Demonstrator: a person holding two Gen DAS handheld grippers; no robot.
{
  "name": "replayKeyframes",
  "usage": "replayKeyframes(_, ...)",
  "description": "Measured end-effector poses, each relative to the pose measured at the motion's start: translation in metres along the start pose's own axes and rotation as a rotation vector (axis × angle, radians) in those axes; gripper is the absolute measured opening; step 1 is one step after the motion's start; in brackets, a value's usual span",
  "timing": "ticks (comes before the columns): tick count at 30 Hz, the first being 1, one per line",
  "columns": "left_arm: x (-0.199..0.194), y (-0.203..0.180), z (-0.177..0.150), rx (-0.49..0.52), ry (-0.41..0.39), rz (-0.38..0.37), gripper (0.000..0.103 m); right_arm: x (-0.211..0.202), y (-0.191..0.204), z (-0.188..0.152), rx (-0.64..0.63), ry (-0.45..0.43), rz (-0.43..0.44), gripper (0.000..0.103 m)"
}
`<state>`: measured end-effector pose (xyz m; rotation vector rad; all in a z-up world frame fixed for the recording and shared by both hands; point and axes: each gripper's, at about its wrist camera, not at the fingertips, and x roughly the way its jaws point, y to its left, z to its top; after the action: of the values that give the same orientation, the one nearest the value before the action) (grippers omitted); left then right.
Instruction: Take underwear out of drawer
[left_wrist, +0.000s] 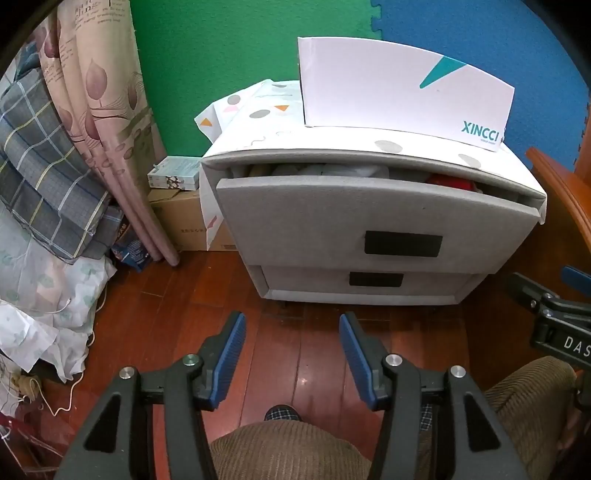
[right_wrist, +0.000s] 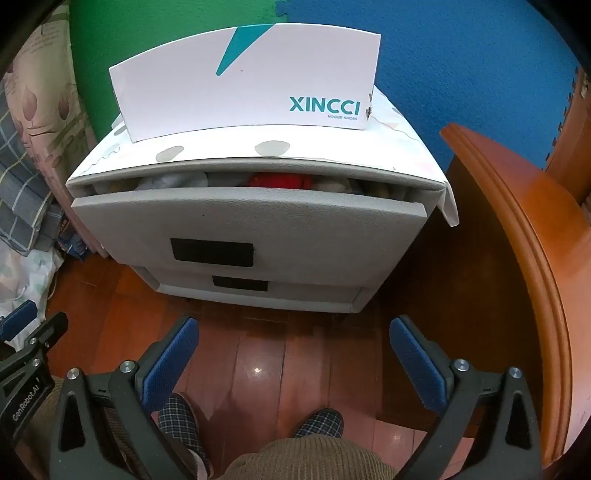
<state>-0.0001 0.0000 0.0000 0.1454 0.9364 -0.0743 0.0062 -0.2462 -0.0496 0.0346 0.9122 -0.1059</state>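
Here two drawers (right_wrist: 255, 229), top one ajar, one shoebox (right_wrist: 243, 81)

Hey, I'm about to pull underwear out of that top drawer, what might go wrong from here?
1. The top drawer is open only a crack, so the clothes inside are probably hard to reach before it is pulled further.
2. Tugging it may shake the shoe box standing on the cabinet top.
3. The right gripper, open, works close to the wooden furniture and might knock it.
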Motion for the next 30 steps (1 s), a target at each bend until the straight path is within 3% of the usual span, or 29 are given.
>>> replayKeyframes(30,-0.0050,-0.0005,-0.0044,0.005,-0.005,0.007,0.054,-0.0003,-0.0037,-0.0010,0.004,-0.001,0.002,0.102)
